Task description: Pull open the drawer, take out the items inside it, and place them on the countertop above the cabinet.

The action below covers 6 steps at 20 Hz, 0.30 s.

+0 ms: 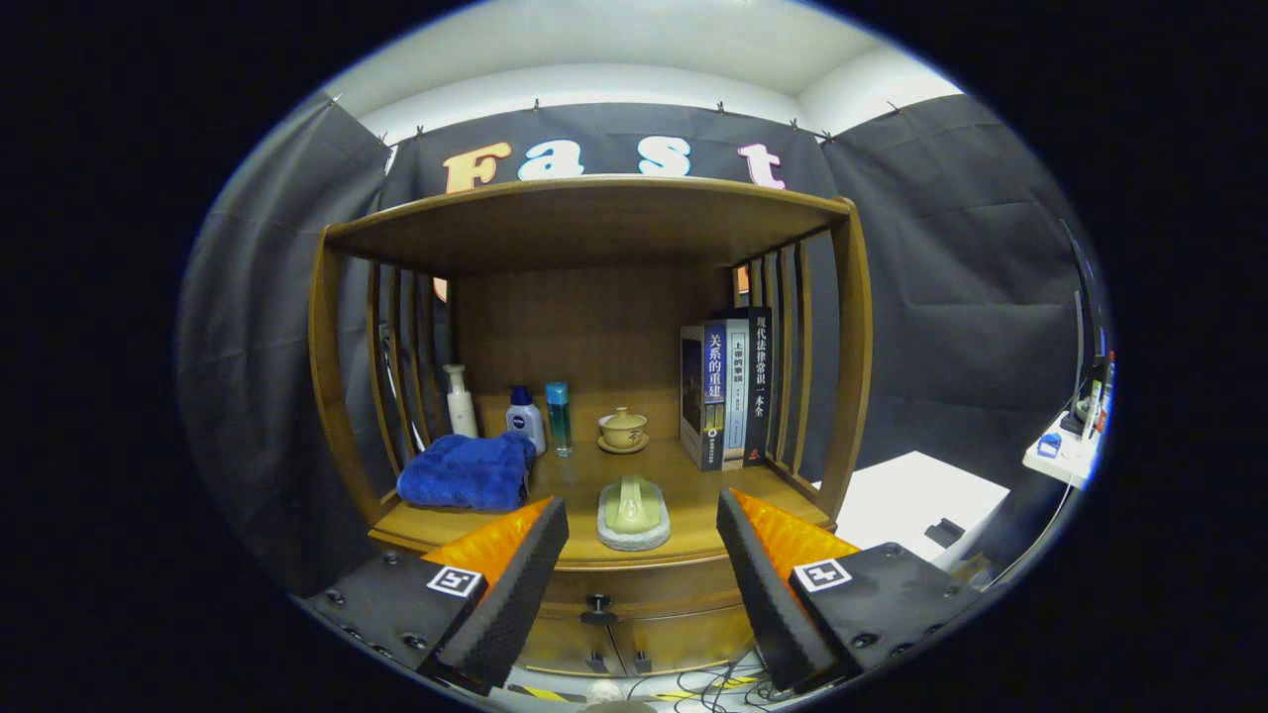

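From the gripper view I see my gripper (642, 530) with its fingers spread wide apart and nothing between them but air. The drawer (644, 584) sits shut just below the countertop (693, 490) of the wooden cabinet (594, 228); its dark knob (597, 607) shows between the fingers, low down. I cannot see what lies inside the drawer. The fingers cover both ends of the drawer front, and the two small doors (614, 644) under the knob are cut off at the bottom.

Taking the knob as my mark: straight above it, on the countertop's front edge, rests a pale green piece on a grey pad (634, 513); I cannot make out what it is. Above and left of the knob lies a folded blue towel (466, 472), with three bottles (525, 418) standing behind it. Further back above the knob stands a lidded tea cup (623, 429) on a saucer. Above and right stand upright books (728, 388). Loose cables (693, 683) trail on the floor below the knob.
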### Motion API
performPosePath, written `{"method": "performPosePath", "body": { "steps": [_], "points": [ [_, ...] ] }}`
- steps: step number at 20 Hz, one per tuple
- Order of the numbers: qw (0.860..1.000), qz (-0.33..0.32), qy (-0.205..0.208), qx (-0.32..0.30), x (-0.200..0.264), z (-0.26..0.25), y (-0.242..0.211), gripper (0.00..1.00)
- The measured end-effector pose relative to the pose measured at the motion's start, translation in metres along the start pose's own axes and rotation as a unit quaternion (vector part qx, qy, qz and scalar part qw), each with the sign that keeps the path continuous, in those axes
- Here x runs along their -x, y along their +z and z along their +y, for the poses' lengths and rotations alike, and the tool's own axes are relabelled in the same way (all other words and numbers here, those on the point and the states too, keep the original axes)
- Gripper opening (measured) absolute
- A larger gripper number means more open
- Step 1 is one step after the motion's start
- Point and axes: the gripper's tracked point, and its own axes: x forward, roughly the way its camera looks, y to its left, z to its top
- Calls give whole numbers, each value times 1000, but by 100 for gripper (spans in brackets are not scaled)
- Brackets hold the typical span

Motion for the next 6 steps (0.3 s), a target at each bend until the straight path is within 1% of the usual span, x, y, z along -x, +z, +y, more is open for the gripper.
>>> {"method": "performPosePath", "body": {
  "steps": [6],
  "points": [
    [1000, 3, -2, 1, -4, 4, 0, 98]
  ]
}}
